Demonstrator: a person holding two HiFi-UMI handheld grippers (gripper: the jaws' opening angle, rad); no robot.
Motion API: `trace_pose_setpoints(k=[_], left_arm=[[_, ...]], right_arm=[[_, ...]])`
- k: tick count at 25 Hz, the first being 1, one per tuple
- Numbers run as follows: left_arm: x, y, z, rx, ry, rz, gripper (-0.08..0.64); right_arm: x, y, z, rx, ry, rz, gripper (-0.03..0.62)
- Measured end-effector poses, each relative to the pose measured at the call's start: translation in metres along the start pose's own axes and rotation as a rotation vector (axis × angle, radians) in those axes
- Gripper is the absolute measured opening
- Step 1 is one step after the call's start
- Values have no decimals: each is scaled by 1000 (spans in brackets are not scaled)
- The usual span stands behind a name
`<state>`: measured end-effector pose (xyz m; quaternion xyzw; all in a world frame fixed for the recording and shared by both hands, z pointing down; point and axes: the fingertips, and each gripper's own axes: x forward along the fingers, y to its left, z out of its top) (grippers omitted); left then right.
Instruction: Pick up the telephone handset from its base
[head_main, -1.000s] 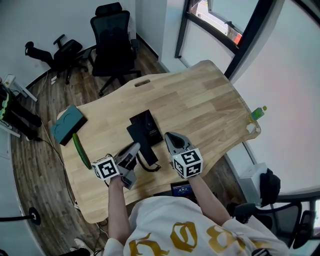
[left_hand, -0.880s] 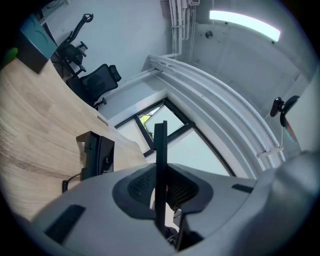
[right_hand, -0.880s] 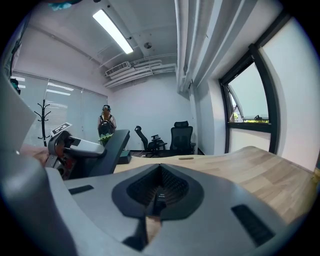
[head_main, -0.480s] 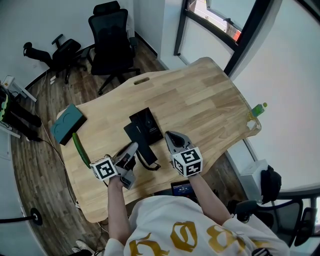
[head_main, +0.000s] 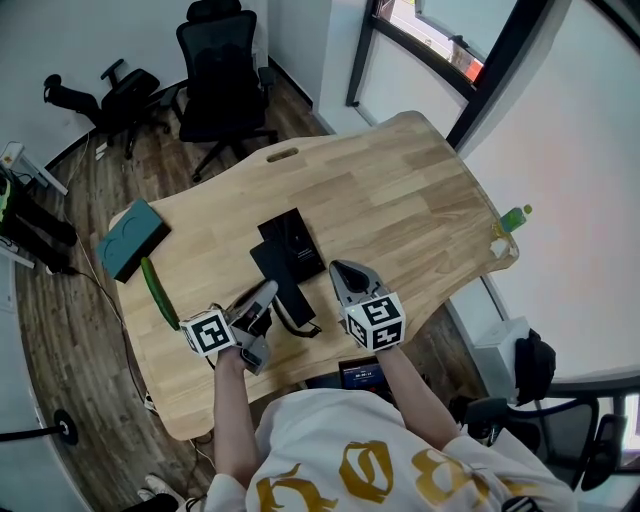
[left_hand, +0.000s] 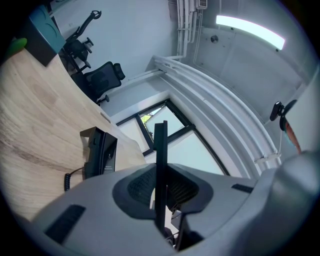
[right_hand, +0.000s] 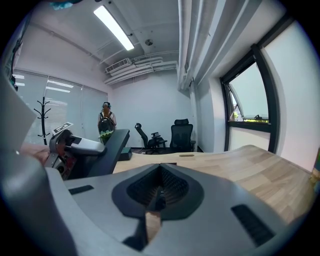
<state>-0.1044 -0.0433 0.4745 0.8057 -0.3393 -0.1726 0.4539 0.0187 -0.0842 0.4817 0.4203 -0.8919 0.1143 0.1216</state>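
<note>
The black telephone base (head_main: 293, 240) lies on the wooden table (head_main: 400, 200). It also shows in the left gripper view as the base (left_hand: 100, 152), with the coiled cord (left_hand: 67, 180) beside it. My left gripper (head_main: 267, 293) is shut on the long black handset (head_main: 288, 298), held just in front of the base. The handset (left_hand: 160, 145) shows edge-on between the jaws of the left gripper (left_hand: 160, 172). From the right gripper view the handset (right_hand: 102, 150) slants up from the left gripper (right_hand: 70, 145). My right gripper (head_main: 343, 272) is shut and holds nothing; its jaws (right_hand: 159, 192) meet.
A teal box (head_main: 133, 235) and a long green thing (head_main: 158, 293) lie at the table's left end. A green bottle (head_main: 512, 218) stands by the right edge. Office chairs (head_main: 222, 70) stand beyond the table. A lit screen (head_main: 362, 373) sits by the near edge. A person (right_hand: 106, 120) stands far off.
Both grippers and the handset stay where they were; only the head view has shifted slightly.
</note>
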Motion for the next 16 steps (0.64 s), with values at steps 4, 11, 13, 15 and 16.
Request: trace_pose_setpoints(k=[4, 11, 13, 15, 16], left_arm=[[3, -4, -1, 8, 5, -17, 72], [3, -2, 2, 7, 0, -15, 72], [4, -1, 3, 8, 3, -16, 72], [4, 0, 4, 10, 8, -12, 71], [4, 1, 4, 12, 10, -11, 72]], right_arm=[[-1, -2, -2, 3, 1, -2, 5], [-1, -3, -1, 6, -2, -5, 5], [-1, -3, -1, 6, -1, -5, 5], [0, -4, -1, 6, 0, -7, 5], [0, -4, -1, 6, 1, -8, 5]])
